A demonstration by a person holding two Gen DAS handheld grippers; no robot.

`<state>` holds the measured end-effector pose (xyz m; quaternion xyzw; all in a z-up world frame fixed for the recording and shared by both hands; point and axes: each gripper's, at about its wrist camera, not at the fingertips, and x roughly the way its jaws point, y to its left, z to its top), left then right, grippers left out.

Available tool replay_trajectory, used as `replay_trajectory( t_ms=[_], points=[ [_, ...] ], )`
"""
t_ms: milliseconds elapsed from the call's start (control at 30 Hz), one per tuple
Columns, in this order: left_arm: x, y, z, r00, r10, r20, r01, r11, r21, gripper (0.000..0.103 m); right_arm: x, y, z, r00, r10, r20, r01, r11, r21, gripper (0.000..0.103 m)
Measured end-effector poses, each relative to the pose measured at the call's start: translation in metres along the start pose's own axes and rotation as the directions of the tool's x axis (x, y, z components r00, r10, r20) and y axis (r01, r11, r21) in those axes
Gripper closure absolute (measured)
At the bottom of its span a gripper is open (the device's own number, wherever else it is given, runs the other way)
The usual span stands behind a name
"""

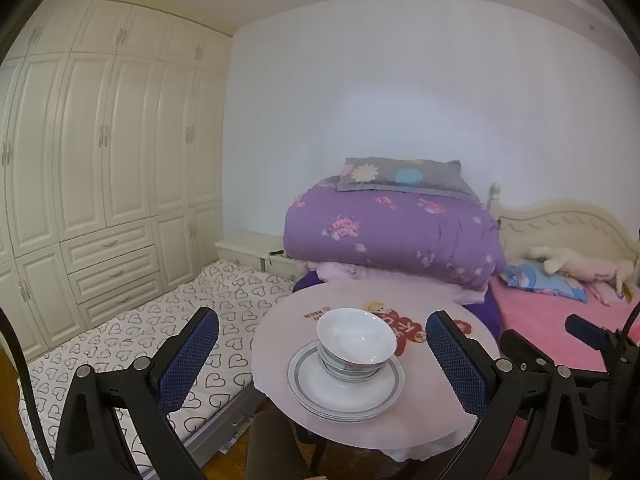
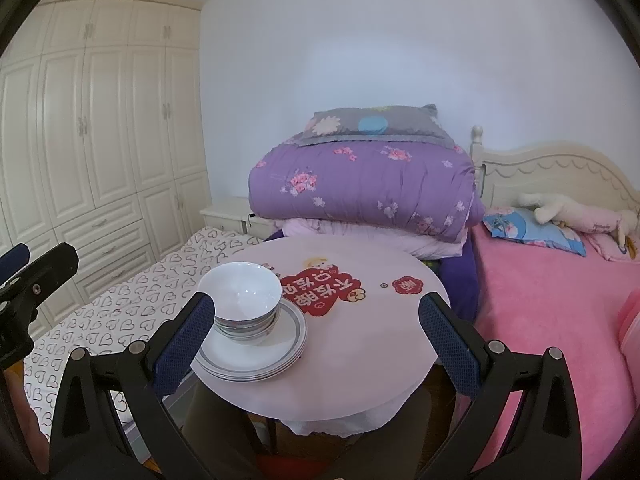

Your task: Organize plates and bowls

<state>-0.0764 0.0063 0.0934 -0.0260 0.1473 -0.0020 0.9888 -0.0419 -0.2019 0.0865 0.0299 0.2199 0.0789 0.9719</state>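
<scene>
Left gripper (image 1: 322,350) spread wide and empty, facing bowls (image 1: 356,338) nested on stacked plates (image 1: 346,386) near the round table's (image 1: 440,304) front edge. Right gripper (image 2: 318,330) likewise wide and empty, stack toward its left finger; left seemingly better lined up.

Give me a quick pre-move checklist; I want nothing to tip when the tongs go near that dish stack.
1. Left tongs open, holding nothing: ok.
2. Right tongs open, holding nothing: ok.
3. Bowls nested upright on the plates: ok.
4. Plate stack sits fully on the round table, though near its front-left edge: ok.
5. Number of bowls and plates: cannot tell.
6. Table stability under its cover: cannot tell.
</scene>
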Motion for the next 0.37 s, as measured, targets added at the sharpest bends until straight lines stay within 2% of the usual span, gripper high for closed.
replay_trajectory(
  t_ms=[367],
  points=[
    [0.0017, 0.0089, 0.0013, 1.0, -0.013, -0.013, 0.013, 0.999, -0.042, 0.001, -0.0005, 0.0012, 0.0, 1.0, 0.001, -0.002, -0.001, 1.0, 0.001, 0.0]
  ],
)
